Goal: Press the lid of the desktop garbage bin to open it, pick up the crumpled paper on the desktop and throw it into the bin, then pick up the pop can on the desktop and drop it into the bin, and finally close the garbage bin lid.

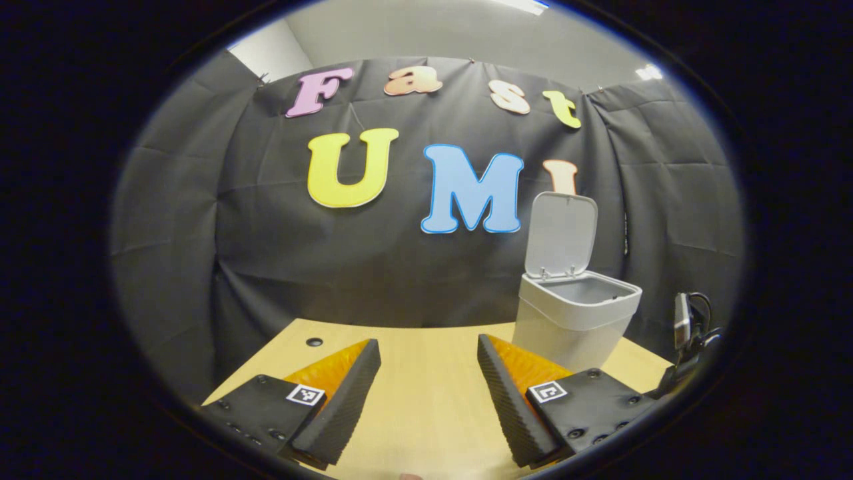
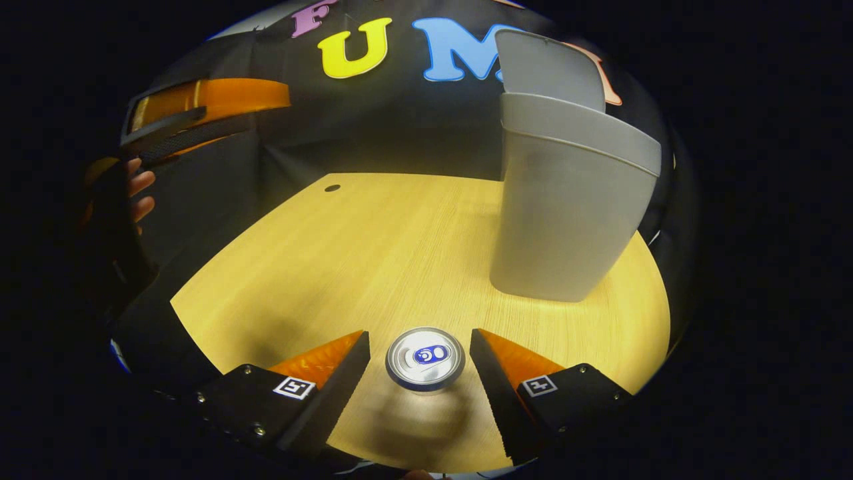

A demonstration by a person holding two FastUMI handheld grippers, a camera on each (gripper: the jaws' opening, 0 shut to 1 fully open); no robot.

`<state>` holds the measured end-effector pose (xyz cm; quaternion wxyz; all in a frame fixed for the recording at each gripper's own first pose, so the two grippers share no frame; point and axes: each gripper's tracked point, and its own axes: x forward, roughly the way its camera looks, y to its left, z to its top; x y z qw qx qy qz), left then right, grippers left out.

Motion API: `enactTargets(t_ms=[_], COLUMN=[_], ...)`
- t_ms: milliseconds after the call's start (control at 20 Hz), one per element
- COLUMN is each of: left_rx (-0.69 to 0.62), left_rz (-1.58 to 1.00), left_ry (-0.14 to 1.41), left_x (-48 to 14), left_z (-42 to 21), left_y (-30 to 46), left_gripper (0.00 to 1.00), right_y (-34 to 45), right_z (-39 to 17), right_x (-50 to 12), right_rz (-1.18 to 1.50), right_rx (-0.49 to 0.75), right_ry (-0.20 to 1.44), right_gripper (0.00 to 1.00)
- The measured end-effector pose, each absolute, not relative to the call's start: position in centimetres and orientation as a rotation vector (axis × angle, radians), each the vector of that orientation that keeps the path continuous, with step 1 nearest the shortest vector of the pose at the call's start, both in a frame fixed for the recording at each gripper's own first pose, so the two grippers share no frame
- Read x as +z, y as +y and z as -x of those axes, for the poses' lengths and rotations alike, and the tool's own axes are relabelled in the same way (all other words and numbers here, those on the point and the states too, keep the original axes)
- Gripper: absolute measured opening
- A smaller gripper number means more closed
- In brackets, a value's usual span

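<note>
Wooden desktop [image 2: 373, 253] bears open-lidded bin [image 2: 566, 220]; right tongs [image 2: 420, 363] gape astride upright can [image 2: 425, 358], left tongs [image 1: 428, 393] empty, spread.

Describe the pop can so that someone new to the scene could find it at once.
Start at the wooden desktop and find the tall pale garbage bin with its raised lid. In front of it stands the pop can, between the right gripper fingers: small, round, silvery, with a pull-tab.

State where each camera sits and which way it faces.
Left gripper view: rides the left gripper, level above the table, facing the open bin; own fingers spread.
Right gripper view: rides the right gripper, looking down at the can; the left gripper and a hand show.
Shared: bin, table.
</note>
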<state>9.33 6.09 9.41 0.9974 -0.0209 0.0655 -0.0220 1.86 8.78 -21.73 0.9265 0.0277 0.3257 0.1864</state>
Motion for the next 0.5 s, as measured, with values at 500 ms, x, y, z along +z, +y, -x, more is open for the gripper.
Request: enactTargets(t_ms=[500], left_rx=[-0.019], left_rz=[0.056], left_ry=[0.155], left_x=[8.5], left_z=[-8.0], left_y=[7.1], left_gripper=[0.96], right_y=[9.1], right_z=[-1.8], right_x=[-24.7], right_rz=[-0.06], right_rx=[0.395], right_ry=[0.739], right_gripper=[0.9])
